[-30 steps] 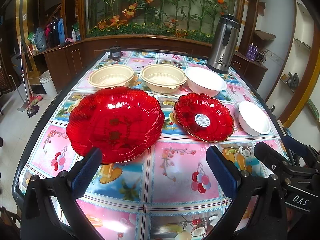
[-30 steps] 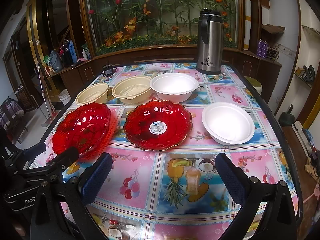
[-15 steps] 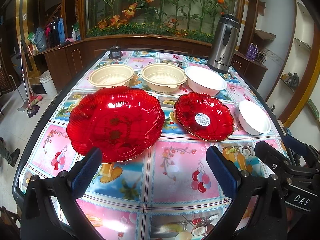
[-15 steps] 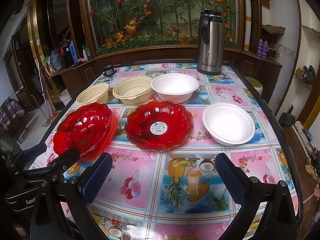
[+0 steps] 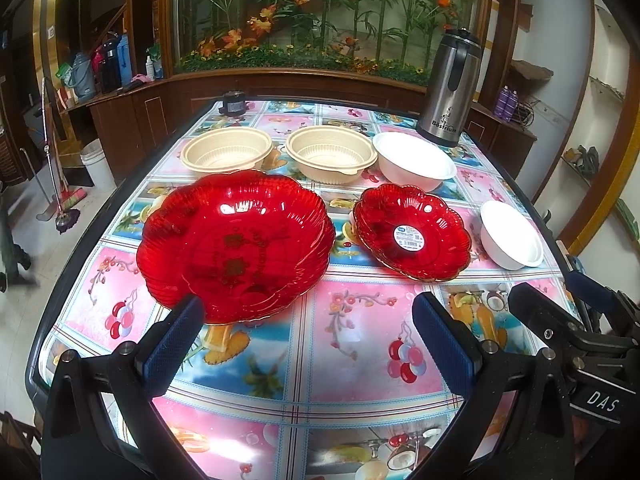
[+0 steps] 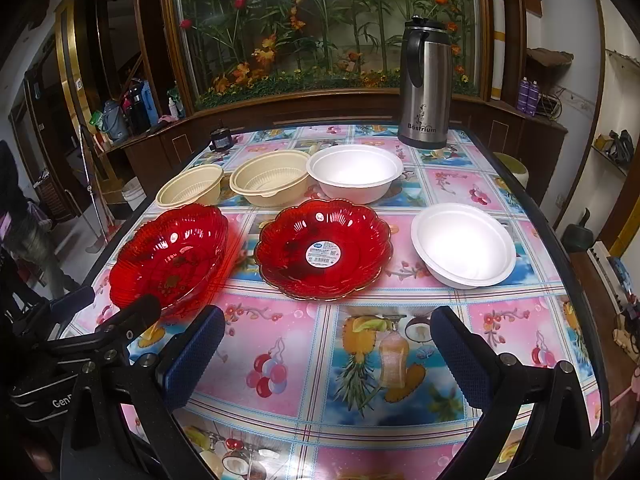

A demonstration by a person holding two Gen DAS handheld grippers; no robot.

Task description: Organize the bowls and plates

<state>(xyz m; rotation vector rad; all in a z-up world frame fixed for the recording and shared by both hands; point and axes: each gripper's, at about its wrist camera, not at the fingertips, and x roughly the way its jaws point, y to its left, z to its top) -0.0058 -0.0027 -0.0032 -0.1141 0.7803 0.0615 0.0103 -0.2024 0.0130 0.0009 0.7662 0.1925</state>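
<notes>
A large red scalloped plate [image 5: 236, 242] [image 6: 172, 254] lies at the table's left. A smaller red plate [image 5: 412, 232] [image 6: 324, 248] with a white sticker lies to its right. Behind them stand two beige bowls [image 5: 226, 152] [image 5: 330, 154] [image 6: 190, 190] [image 6: 268, 178] and a big white bowl [image 5: 414, 162] [image 6: 354, 172]. A smaller white bowl [image 5: 510, 240] [image 6: 464, 244] sits at the right. My left gripper [image 5: 308, 336] is open, its left fingertip at the large plate's near rim. My right gripper [image 6: 326, 350] is open above the cloth, holding nothing.
A steel thermos jug [image 5: 450, 88] [image 6: 424, 84] stands at the far right of the fruit-patterned tablecloth [image 5: 352, 344]. A small dark object [image 5: 234, 104] sits at the far left corner. A wooden planter with flowers lies behind. A person stands at the left of the right wrist view.
Both grippers have stayed almost still and open. The dishes have not moved. A person at the left edge of the room has shifted.
</notes>
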